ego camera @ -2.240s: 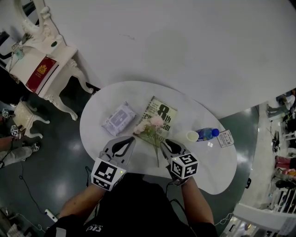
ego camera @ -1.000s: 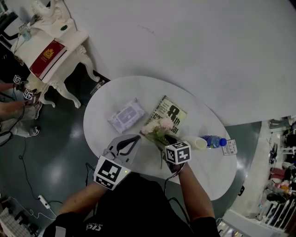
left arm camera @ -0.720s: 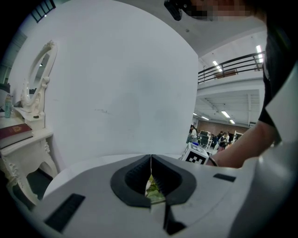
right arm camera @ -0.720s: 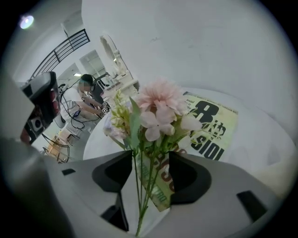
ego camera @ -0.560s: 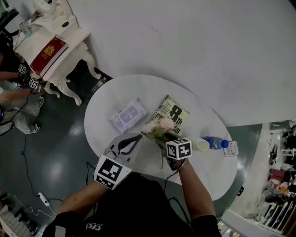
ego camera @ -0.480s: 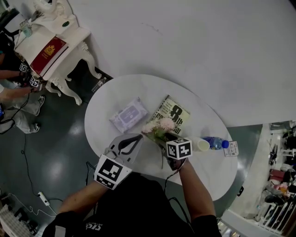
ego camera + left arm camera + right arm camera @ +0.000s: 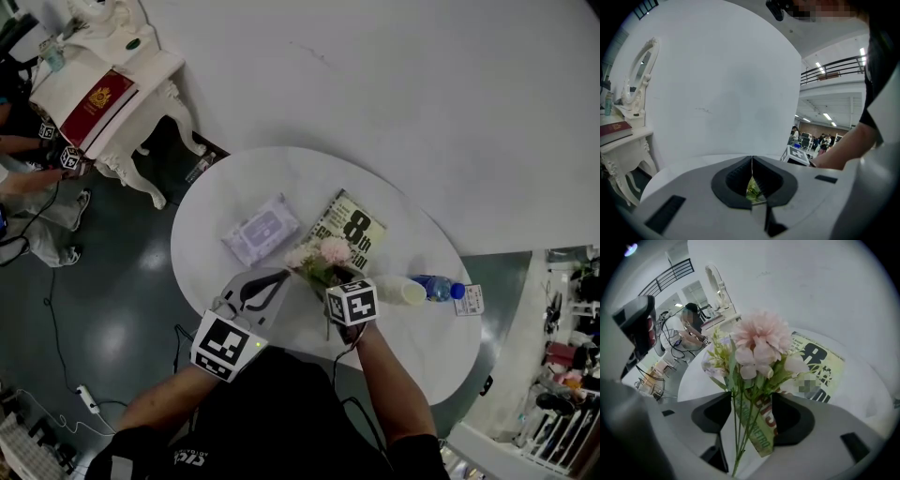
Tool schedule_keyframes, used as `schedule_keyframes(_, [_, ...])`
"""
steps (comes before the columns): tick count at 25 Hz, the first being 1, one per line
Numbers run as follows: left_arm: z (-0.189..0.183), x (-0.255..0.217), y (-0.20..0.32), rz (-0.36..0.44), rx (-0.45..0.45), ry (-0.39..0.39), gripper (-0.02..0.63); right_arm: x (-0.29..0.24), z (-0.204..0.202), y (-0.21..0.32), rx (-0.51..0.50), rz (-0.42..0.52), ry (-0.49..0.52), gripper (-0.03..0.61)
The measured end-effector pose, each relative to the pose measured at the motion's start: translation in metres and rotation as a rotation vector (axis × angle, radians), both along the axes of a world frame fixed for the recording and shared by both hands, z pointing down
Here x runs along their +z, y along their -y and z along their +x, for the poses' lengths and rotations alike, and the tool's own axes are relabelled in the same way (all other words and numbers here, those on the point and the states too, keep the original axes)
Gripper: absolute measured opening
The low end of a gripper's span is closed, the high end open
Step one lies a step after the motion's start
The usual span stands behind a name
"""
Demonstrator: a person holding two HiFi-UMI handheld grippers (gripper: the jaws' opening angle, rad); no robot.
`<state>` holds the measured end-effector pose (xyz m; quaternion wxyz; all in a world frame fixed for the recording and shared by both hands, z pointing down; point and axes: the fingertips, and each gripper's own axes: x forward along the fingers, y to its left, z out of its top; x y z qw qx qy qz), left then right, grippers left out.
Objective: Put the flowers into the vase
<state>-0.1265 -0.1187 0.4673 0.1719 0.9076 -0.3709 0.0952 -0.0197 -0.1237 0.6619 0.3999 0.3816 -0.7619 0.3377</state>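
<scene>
A small bunch of pink flowers [image 7: 321, 255] with green stems lies on the white oval table [image 7: 202, 220], its blooms over the corner of a magazine [image 7: 349, 227]. In the right gripper view the bloom [image 7: 757, 344] fills the middle and the thin stems [image 7: 739, 427] run back between the jaws of my right gripper [image 7: 751, 401]. Those jaws are opening and stand wide, their pads clear of the stems. Its marker cube [image 7: 352, 302] covers the stems in the head view. My left gripper [image 7: 281, 276] rests shut and empty just left of the flowers. A white vase-like vessel [image 7: 398, 291] stands to the right.
A purple tissue pack [image 7: 262, 230] lies at the table's back left. A blue-capped bottle [image 7: 434, 287] and a small card [image 7: 468, 300] sit near the right rim. A white dressing table with a red book [image 7: 91, 96] stands far left, beside seated people.
My right gripper has come forward from the near edge over the flower stems and its jaws have spread wider. The left gripper and the flowers have stayed where they were.
</scene>
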Motion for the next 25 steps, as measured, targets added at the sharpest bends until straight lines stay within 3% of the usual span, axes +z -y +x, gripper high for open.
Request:
schedule_keyframes(7, [-0.001,0.0,-0.004,-0.002,0.001,-0.006,0.011,0.002,-0.003,-0.001,-0.003,0.029,-0.042,0.262])
schedule_keyframes(15, [0.0,0.0,-0.011,-0.005,0.002,-0.004,0.011,0.002,-0.002,-0.004,0.049,0.006,0.029,0.129])
schedule_keyframes(25, [-0.003,0.002,-0.017,-0.016,0.001,0.005,0.011,-0.005,-0.002,-0.004,0.074,0.015,0.075,0.086])
